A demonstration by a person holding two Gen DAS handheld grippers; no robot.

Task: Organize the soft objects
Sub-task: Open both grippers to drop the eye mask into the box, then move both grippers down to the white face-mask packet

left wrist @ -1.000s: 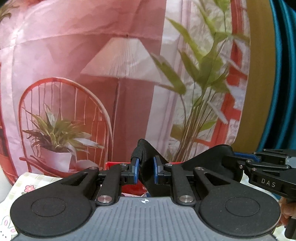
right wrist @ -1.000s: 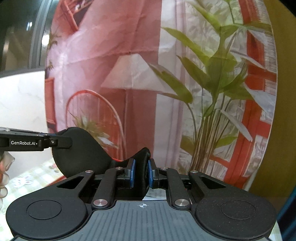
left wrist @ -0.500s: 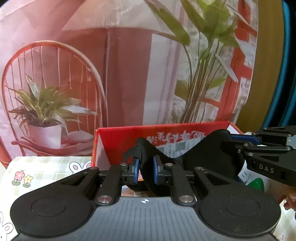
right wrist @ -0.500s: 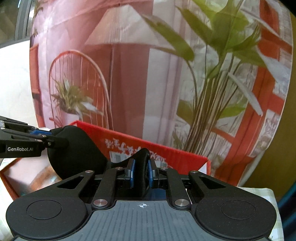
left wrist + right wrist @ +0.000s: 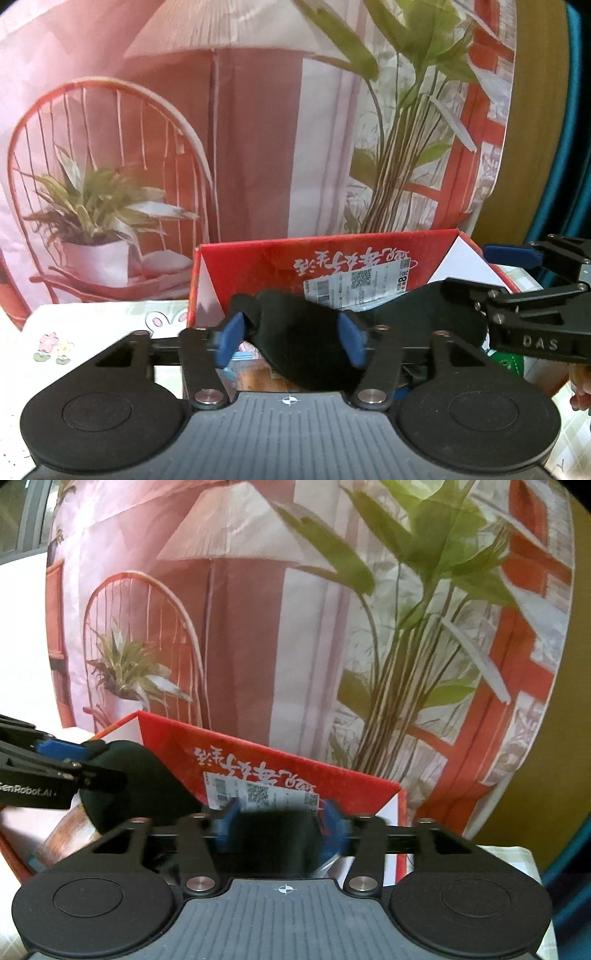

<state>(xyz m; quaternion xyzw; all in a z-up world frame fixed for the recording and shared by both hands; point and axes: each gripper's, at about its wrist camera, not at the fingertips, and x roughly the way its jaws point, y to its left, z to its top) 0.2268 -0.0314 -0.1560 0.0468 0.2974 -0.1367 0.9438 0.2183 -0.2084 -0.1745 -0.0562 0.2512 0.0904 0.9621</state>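
One black eye mask (image 5: 306, 347) hangs low in frame over one red box (image 5: 258, 266). Two grippers, left (image 5: 290, 341) and right (image 5: 279, 825), have just been opening; the mask lies loose between their pads.

Home: printed backdrop (image 5: 258, 147), bunny tablecloth (image 5: 92, 325)

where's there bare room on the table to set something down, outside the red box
Bare tablecloth lies left of the red box, up to the printed backdrop. A strip shows right of the box in the right wrist view. The box itself is crowded with the black eye mask.
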